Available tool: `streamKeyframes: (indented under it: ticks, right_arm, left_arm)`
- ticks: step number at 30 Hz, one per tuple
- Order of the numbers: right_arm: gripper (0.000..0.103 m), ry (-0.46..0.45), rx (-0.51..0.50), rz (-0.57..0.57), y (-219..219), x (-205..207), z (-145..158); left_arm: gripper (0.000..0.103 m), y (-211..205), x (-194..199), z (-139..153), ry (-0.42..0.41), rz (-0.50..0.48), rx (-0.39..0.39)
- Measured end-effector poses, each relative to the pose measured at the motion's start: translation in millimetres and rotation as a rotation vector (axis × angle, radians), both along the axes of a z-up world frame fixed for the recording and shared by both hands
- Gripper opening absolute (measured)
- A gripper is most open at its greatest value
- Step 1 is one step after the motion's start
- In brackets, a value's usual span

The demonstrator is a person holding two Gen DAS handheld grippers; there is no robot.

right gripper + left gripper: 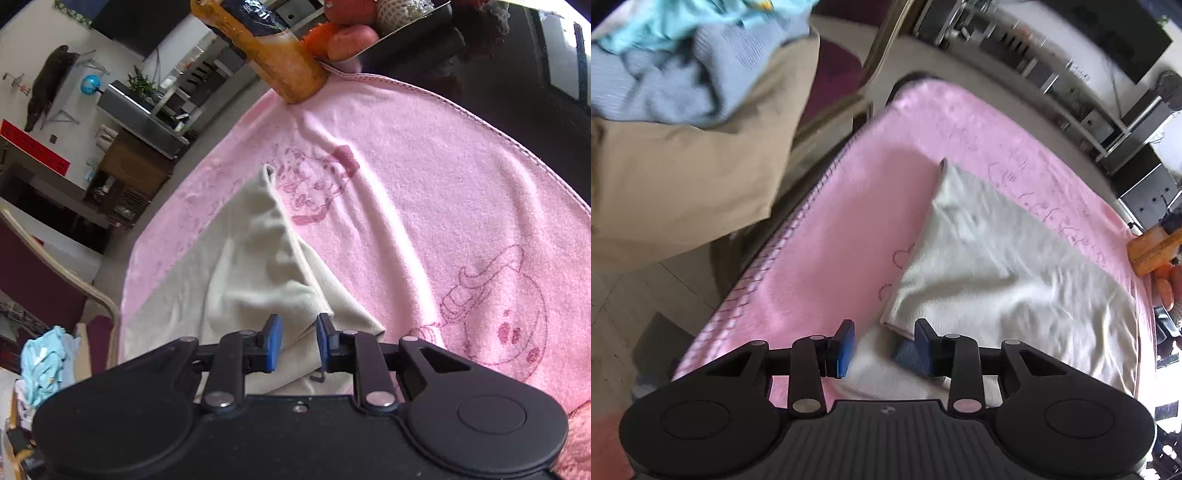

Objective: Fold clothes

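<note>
Partly folded: cream cloth [1008,266] doubled over on pink towel [849,206], edges uneven; both tools [884,345] [297,343] apart, gripping nothing.

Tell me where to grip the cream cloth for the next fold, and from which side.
Grip the cream cloth at its near edge, coming in low from the person's side. That edge lies right before both tools, left tool and right tool, both open, while the far end tapers to a point across the pink blanket.
</note>
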State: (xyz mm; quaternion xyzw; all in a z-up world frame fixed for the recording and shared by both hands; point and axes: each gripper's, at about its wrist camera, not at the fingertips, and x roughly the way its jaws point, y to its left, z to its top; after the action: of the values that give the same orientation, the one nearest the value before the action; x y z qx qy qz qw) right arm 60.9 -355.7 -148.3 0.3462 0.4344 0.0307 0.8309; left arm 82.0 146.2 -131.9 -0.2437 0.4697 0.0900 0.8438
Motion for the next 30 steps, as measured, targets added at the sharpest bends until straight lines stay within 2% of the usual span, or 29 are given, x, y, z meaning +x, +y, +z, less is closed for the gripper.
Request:
streamKeyframes:
  ticks: [8, 14, 18, 22, 27, 30]
  right_arm:
    - [0.02, 0.02, 0.025, -0.036, -1, 2, -8]
    - [0.021, 0.029, 0.034, -0.032, 5, 7, -11]
    - [0.025, 0.057, 0.077, -0.082, -2, 11, -19]
    - [0.025, 0.109, 0.135, -0.151, -12, 13, -31]
    - [0.025, 0.127, 0.117, -0.192, -12, 21, -37]
    - [0.024, 0.13, 0.163, -0.182, -11, 23, -41]
  left_arm:
    - [0.029, 5, 15, -19, 0.035, 0.01, -0.114]
    - [0.031, 21, 18, -31, 0.064, 0.093, -0.246]
    - [0.031, 25, 16, -34, 0.051, 0.137, -0.289]
    - [0.029, 25, 9, -34, 0.029, 0.164, -0.296]
    - [0.028, 18, 10, -31, 0.013, 0.135, -0.22]
    - [0.024, 14, 10, -30, 0.006, 0.124, -0.182]
